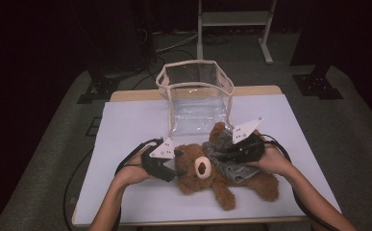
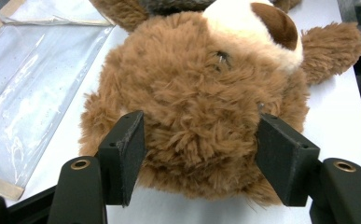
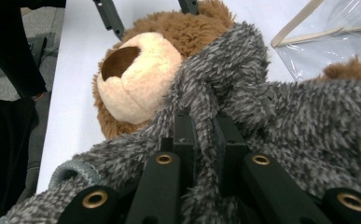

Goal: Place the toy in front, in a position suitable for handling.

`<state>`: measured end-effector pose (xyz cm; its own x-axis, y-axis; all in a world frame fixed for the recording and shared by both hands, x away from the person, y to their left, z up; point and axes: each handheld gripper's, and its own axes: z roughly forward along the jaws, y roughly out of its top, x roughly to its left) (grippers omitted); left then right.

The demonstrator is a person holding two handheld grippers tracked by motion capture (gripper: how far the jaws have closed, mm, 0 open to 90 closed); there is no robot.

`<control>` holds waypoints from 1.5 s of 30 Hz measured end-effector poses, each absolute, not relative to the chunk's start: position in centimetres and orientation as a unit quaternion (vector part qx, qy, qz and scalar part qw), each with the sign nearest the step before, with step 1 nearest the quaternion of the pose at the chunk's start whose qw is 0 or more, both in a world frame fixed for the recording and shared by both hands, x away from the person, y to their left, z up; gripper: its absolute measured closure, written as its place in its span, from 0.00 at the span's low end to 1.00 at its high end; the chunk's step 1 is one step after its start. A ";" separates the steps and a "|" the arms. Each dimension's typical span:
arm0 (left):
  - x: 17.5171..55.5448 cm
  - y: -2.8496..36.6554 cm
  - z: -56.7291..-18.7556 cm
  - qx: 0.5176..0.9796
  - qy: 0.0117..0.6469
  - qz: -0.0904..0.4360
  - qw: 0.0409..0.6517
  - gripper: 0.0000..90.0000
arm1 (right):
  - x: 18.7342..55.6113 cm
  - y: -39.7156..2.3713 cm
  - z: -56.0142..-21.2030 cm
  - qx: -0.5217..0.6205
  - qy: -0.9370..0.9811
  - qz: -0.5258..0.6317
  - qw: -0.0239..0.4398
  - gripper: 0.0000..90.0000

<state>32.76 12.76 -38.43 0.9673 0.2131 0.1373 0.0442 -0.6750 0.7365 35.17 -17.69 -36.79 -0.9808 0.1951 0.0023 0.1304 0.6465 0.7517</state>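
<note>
Burying right gripper (image 3: 205, 140) jaws, grey garment (image 3: 299, 121)

The room is dark all round, with black drapes or shadow closing off the back and sides, and what light there is falls from above onto the table (image 1: 126, 192). Its top is covered by a pale white sheet, and a strip of light wood shows along the far edge (image 1: 135, 95). Beneath it lies a grey carpeted floor (image 1: 44, 159), dim toward the corners. Behind the table stands a white metal frame (image 1: 234, 19) with a low crossbar, its legs resting on the carpet. Black stand bases sit at either side, one at the left (image 1: 99, 89) and one at the right (image 1: 317, 84). Dark cables (image 1: 174, 41) trail across the floor near the back.
</note>
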 end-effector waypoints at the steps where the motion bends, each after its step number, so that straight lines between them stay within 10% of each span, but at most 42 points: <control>1: 32.8 12.7 -38.5 0.908 0.071 0.106 0.398 0.40 | 35.1 -17.8 -36.8 0.090 0.906 0.412 0.039 0.90; 45: 32.5 12.3 -38.8 0.904 0.048 0.103 0.411 0.45 | 37.9 -9.7 -35.0 0.049 0.919 0.392 0.013 0.90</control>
<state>32.46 12.32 -38.76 0.9742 0.1721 0.1459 0.0030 -0.6567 0.7542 37.89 -9.67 -35.00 -0.9950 0.0992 0.0148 0.0793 0.6876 0.7217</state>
